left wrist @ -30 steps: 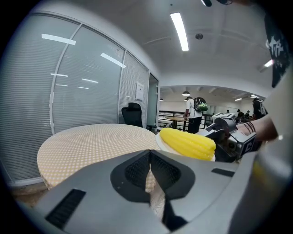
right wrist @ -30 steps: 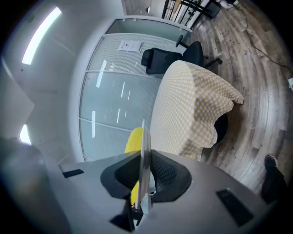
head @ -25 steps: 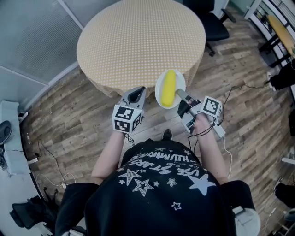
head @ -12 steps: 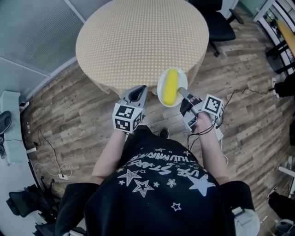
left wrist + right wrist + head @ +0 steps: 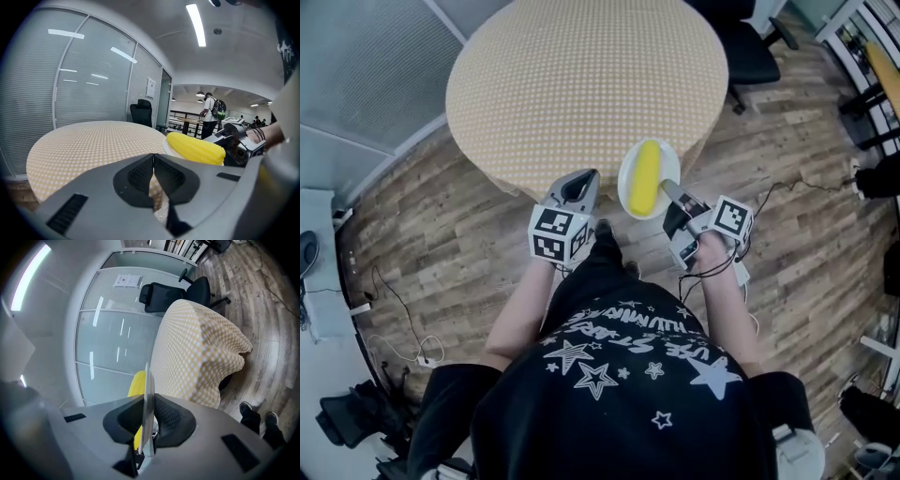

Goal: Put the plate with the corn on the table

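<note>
Shows the left gripper (image 5: pixel 153 158) at bottom centre, jaws pressed tip to tip. Looks past them onto a round table (image 5: pixel 84 140) in a yellow checked cloth, filling the left and middle. Catches a yellow corn cob (image 5: pixel 196 146) lying on a white plate (image 5: pixel 166 144) at centre right, just beside the right gripper (image 5: pixel 228 142). Takes in a black office chair (image 5: pixel 142 112) beyond the table.

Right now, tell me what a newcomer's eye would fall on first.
The yellow corn on a white plate, gripped by its rim in the right gripper, stands out at the near edge of the round checked table. The left gripper beside it has its jaws together, empty.
</note>
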`<state>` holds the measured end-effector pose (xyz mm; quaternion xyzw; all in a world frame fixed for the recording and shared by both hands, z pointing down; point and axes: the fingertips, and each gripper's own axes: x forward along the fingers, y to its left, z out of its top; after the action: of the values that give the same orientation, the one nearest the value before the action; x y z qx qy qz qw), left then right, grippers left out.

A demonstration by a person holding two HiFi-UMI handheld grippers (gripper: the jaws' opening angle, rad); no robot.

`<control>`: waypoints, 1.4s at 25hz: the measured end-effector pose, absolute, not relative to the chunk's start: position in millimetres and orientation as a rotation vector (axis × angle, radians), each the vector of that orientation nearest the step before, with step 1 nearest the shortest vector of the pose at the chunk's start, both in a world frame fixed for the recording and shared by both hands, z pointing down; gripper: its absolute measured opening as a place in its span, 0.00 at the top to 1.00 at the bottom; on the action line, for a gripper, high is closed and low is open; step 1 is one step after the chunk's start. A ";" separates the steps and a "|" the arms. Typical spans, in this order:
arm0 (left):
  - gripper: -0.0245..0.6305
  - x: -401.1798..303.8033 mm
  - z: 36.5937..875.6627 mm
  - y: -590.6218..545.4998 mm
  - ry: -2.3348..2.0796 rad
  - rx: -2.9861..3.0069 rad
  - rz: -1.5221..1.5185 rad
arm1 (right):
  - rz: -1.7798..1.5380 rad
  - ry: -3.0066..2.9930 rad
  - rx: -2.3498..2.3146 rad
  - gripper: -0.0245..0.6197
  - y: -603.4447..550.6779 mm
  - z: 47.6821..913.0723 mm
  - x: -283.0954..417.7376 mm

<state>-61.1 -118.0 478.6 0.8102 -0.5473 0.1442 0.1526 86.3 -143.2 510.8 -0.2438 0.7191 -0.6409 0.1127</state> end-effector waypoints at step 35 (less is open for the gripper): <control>0.95 -112.7 492.5 -289.9 -1.439 2.372 0.387 | -1.825 2.019 -0.908 0.89 -310.5 514.7 72.3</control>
<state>-112.7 -289.9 492.5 0.8346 -0.5062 0.1362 0.1692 72.3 -310.5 514.7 -0.3135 0.6972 -0.6302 0.1357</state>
